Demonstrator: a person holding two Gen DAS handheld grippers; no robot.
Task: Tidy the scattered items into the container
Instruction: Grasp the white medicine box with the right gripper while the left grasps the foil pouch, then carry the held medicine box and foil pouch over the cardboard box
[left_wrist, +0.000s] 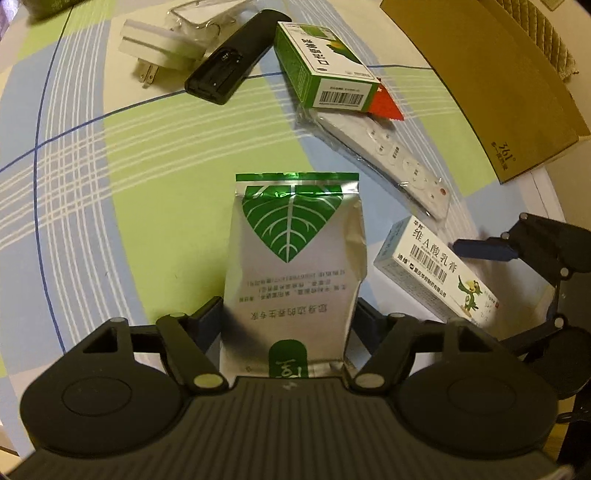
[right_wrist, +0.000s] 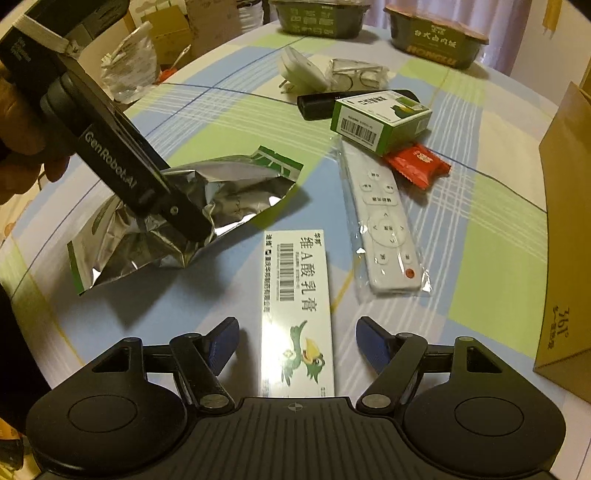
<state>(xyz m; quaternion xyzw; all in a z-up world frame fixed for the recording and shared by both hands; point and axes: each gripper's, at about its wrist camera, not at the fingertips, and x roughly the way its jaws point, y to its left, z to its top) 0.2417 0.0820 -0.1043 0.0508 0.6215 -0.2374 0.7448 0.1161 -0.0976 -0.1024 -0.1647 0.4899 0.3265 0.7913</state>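
A silver pouch (left_wrist: 295, 258) with a green leaf print stands between the fingers of my left gripper (left_wrist: 288, 314), which is shut on its lower part. In the right wrist view the pouch (right_wrist: 192, 206) looks crumpled and the left gripper (right_wrist: 184, 221) bites into it, held by a hand. My right gripper (right_wrist: 297, 345) is open, its blue pads on either side of a white ointment box (right_wrist: 295, 295) lying flat on the table. That box (left_wrist: 432, 273) lies just right of the pouch. The brown cardboard container (left_wrist: 498, 92) (right_wrist: 565, 221) stands at the right.
On the checked tablecloth (left_wrist: 129, 184) lie a green box (right_wrist: 380, 118), a bagged white remote (right_wrist: 384, 225), a red snack packet (right_wrist: 417, 164), a black remote (right_wrist: 317, 103), a white plug adapter (right_wrist: 299, 70) and a clear case (right_wrist: 358, 74). Two food tubs (right_wrist: 436, 40) stand at the back.
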